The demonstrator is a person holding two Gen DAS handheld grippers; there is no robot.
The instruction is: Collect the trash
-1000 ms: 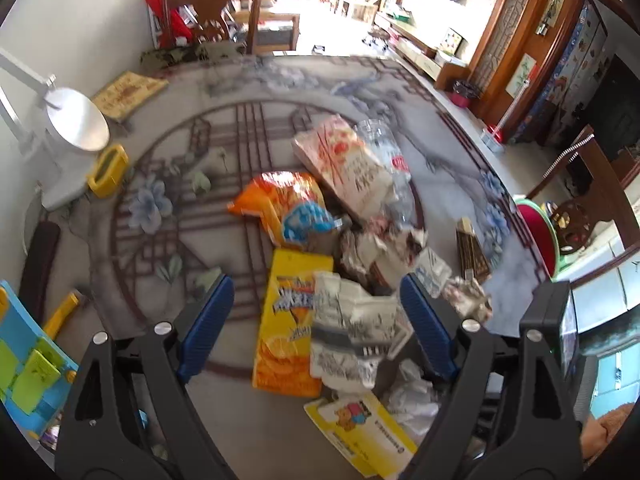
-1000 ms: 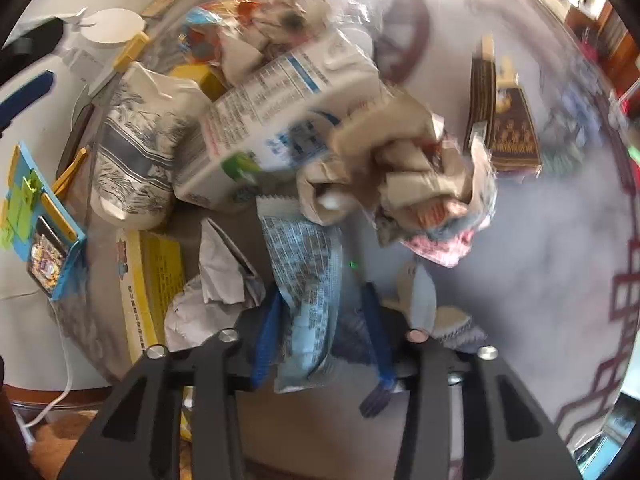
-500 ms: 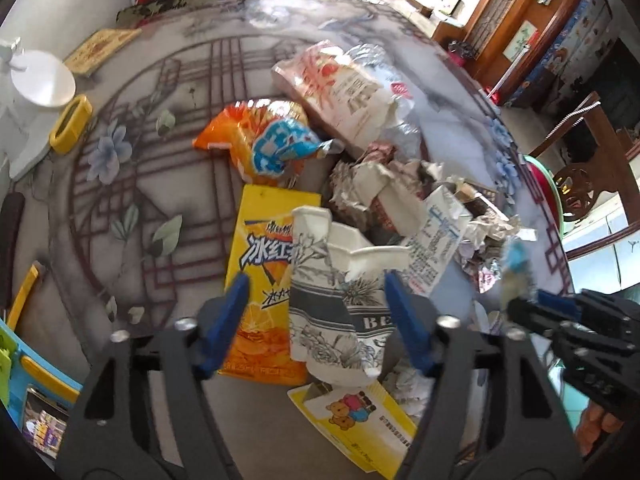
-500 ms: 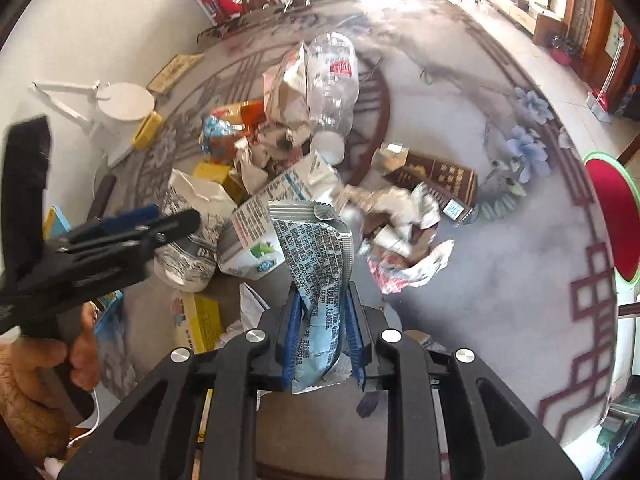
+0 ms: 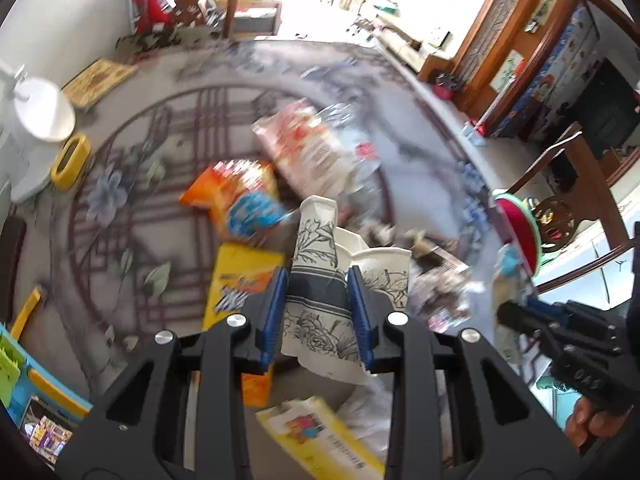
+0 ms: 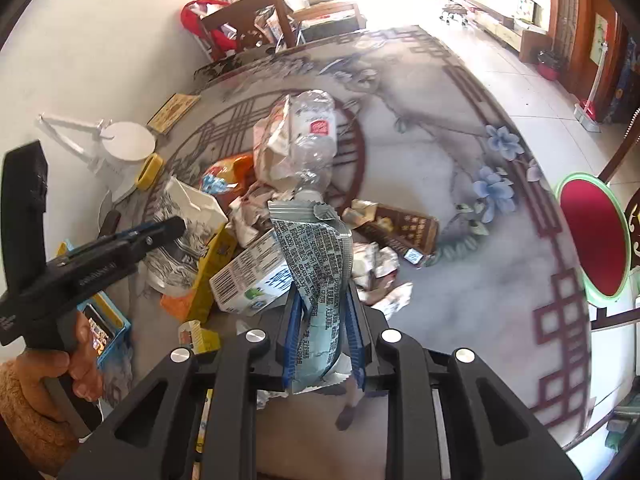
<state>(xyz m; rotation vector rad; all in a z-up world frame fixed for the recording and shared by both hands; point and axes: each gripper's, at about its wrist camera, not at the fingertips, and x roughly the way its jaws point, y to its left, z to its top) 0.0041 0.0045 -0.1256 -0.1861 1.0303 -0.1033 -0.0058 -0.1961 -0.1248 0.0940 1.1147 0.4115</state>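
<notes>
Right now the left hand-held gripper (image 5: 318, 312) is pinching a squashed paper cup (image 5: 320, 280) with flower drawings, and the right hand-held gripper (image 6: 322, 324) is pinching a crinkly blue snack wrapper (image 6: 316, 272), held up above the desk (image 6: 460, 208). Just past the fingers lie a yellow juice box (image 5: 240, 276) and a milk carton (image 6: 256, 276). Farther out sit an orange chip bag (image 5: 236, 196) and a clear plastic bottle (image 6: 314, 132).

Left gripper (image 5: 320, 304) and right gripper (image 6: 324, 320) angle downward, jaws clamped.
</notes>
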